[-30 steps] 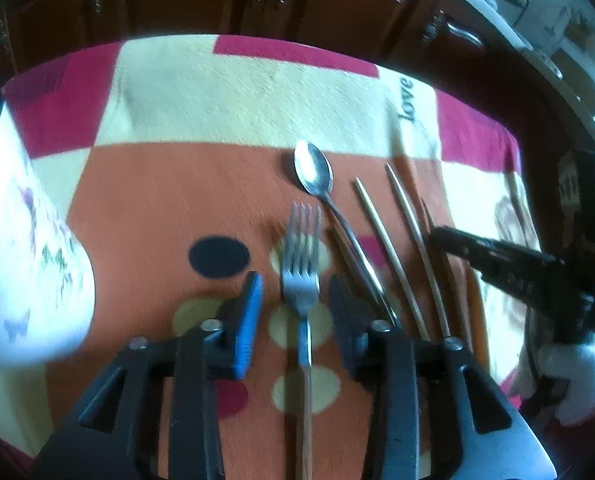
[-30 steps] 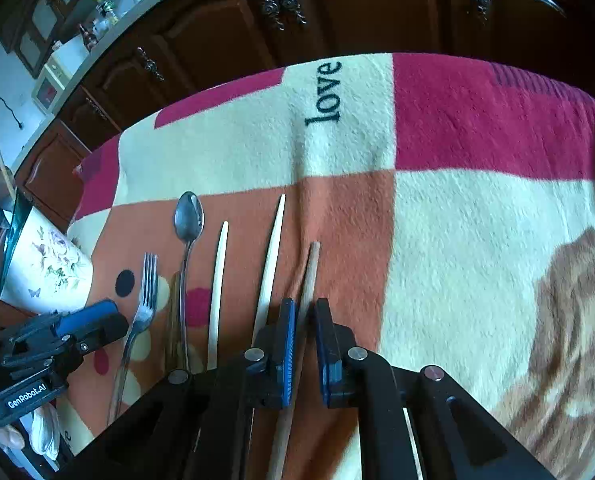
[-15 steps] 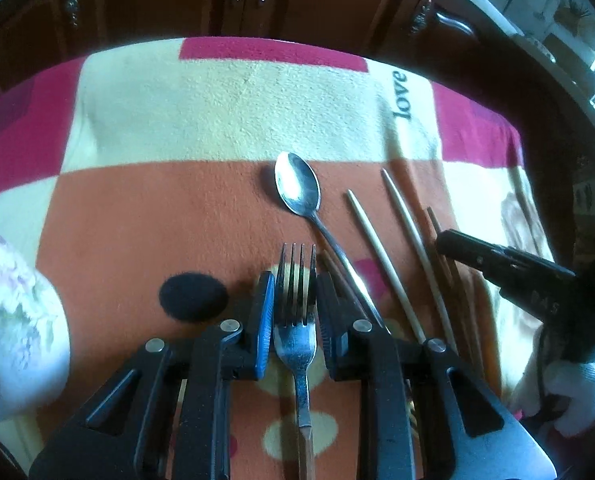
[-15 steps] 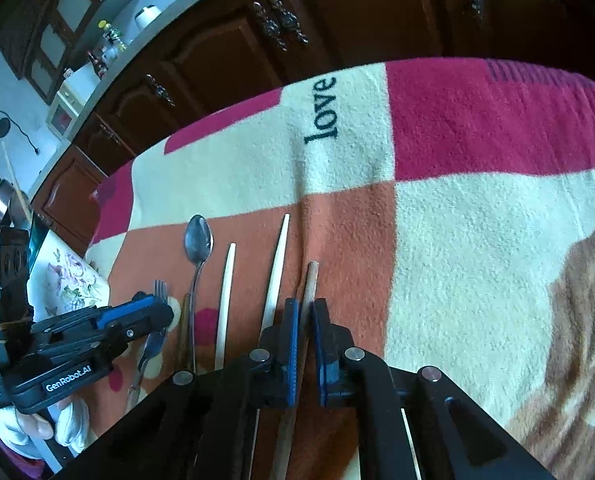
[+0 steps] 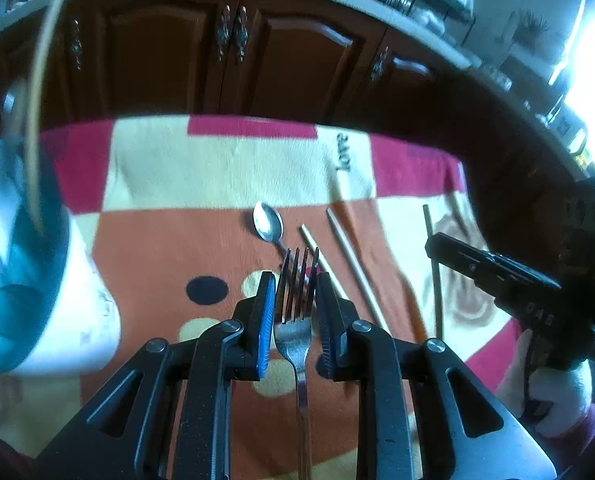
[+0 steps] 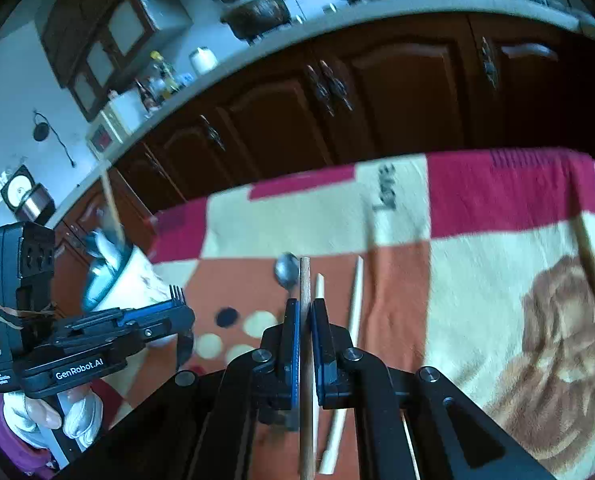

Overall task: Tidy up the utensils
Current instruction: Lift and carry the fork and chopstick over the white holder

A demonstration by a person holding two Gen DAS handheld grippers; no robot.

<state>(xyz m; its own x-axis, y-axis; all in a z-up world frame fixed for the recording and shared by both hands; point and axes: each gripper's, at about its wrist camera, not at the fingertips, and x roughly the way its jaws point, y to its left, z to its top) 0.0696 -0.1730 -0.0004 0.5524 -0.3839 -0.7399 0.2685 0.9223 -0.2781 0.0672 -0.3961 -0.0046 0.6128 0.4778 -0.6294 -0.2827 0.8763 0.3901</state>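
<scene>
In the left wrist view my left gripper (image 5: 295,282) is shut on a metal fork (image 5: 295,320), which hangs clear above the blanket, tines forward. In the right wrist view my right gripper (image 6: 305,312) is shut on a brown wooden chopstick (image 6: 305,280), also lifted off the cloth. On the blanket lie a spoon (image 5: 268,222) and two pale chopsticks (image 5: 353,258). The right gripper (image 5: 493,276) with its brown chopstick (image 5: 433,264) shows at the right of the left view. The left gripper (image 6: 169,316) shows at the left of the right view.
A white floral cup (image 5: 81,304) with a blue inside stands at the left and holds utensils (image 6: 111,208). The patchwork blanket (image 6: 497,208) covers the table. Another brown chopstick (image 6: 593,252) lies far right. Dark cabinets (image 5: 297,60) stand behind. A person's gloved hands (image 6: 73,416) hold the grippers.
The left jaws closed on the fork and raised it off the blanket. The right gripper lifted its brown chopstick. Both views now look higher, towards the cabinets.
</scene>
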